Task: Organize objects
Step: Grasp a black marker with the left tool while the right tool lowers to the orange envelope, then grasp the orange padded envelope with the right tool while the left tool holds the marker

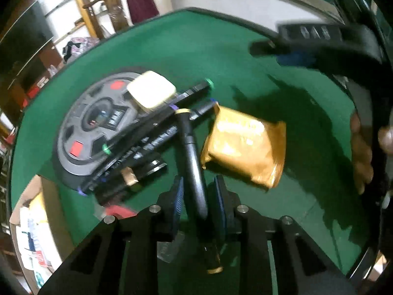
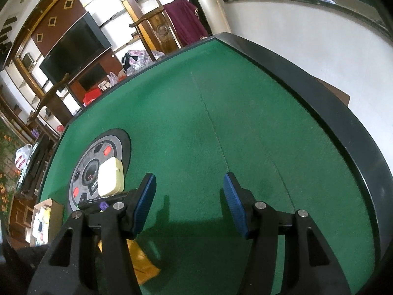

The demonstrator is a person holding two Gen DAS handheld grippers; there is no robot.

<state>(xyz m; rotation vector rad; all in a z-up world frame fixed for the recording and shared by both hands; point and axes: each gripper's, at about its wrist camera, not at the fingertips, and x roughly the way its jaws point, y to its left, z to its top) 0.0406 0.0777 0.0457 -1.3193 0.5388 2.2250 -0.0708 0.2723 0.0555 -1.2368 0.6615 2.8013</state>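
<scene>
My left gripper [image 1: 197,191] is shut on a black pen with gold bands [image 1: 192,162] and holds it over the green table. Several black markers [image 1: 152,127] lie in a pile across a round grey dial panel [image 1: 83,127] set in the table. A cream rectangular case [image 1: 151,93] rests on the panel and markers; it also shows in the right wrist view [image 2: 109,179]. A gold foil packet [image 1: 245,145] lies right of the pen. My right gripper [image 2: 189,204] is open and empty above bare felt; it appears at the upper right of the left wrist view [image 1: 289,46].
The green felt table [image 2: 245,113] has a raised black rim [image 2: 326,113]. A cardboard box [image 2: 45,221] with papers stands off the table's left edge. Chairs, a TV and shelves stand beyond the far edge.
</scene>
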